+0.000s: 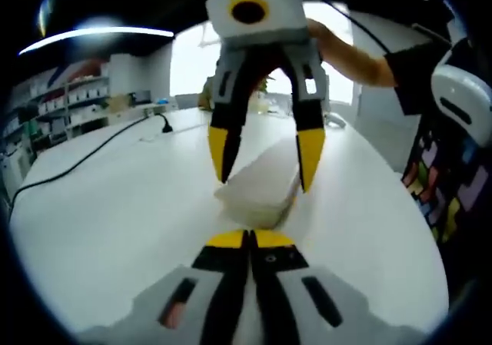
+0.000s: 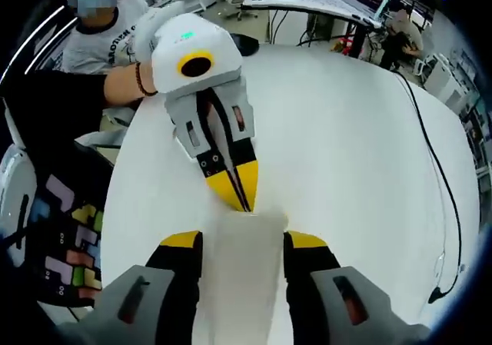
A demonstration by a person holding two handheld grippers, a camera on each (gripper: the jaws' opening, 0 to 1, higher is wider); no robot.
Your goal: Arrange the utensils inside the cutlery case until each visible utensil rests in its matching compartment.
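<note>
Right hand-held gripper point(image 2: 244, 247) astride cutlery case point(image 2: 242, 283)

Left hand-held gripper point(image 1: 250, 239) at 6 o'clock, yellow tips pressed together, pointing at a white case point(image 1: 260, 185) lying on the white desk point(image 1: 115, 207). Right hand-held gripper point(image 1: 265, 164) comes down from 12 o'clock, jaws spread, straddling the case's far end. Black cable point(image 1: 92, 153) trails off toward 10 o'clock.

A: so where's each cam sitting?
B: both low and close over the white table point(image 1: 115, 207), facing each other across the white case point(image 1: 261, 187), which both share.
</note>
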